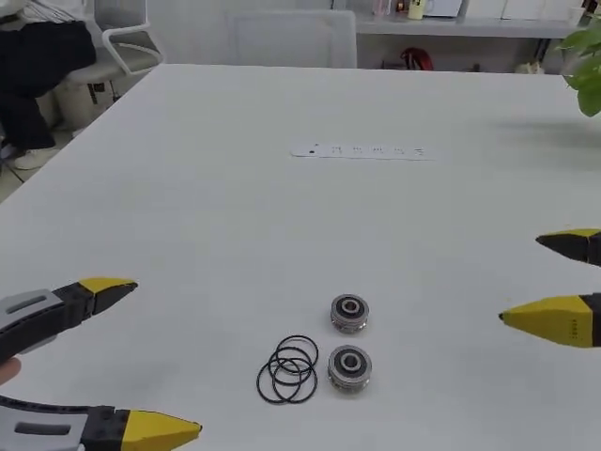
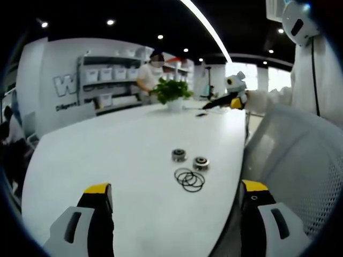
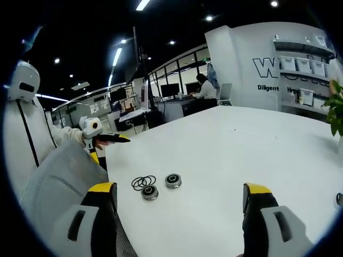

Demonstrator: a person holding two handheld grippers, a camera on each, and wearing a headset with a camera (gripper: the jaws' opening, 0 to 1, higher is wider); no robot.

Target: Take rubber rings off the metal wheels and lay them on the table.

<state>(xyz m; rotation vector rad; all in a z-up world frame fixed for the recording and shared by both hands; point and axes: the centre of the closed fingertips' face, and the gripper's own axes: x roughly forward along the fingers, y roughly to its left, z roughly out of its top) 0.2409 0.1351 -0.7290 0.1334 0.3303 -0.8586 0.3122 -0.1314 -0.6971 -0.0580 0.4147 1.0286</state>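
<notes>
Two small metal wheels (image 1: 349,313) (image 1: 349,367) sit side by side near the front of the white table (image 1: 235,207). A loose pile of several thin black rubber rings (image 1: 288,369) lies flat just left of the nearer wheel. My left gripper (image 1: 155,359) hovers open at the lower left, well short of the rings. At the right edge my right gripper (image 1: 521,279) is open and empty, apart from the wheels. The left gripper view has the wheels (image 2: 179,155) (image 2: 201,163) and rings (image 2: 189,179) ahead of its spread jaws. In the right gripper view the wheels (image 3: 173,180) (image 3: 149,193) and rings (image 3: 143,182) lie ahead too.
A flat white power strip (image 1: 362,150) lies further back on the table. A green plant (image 1: 587,66) stands at the far right and office chairs (image 1: 122,42) at the far left. A mesh chair back (image 2: 300,155) is close to the table edge.
</notes>
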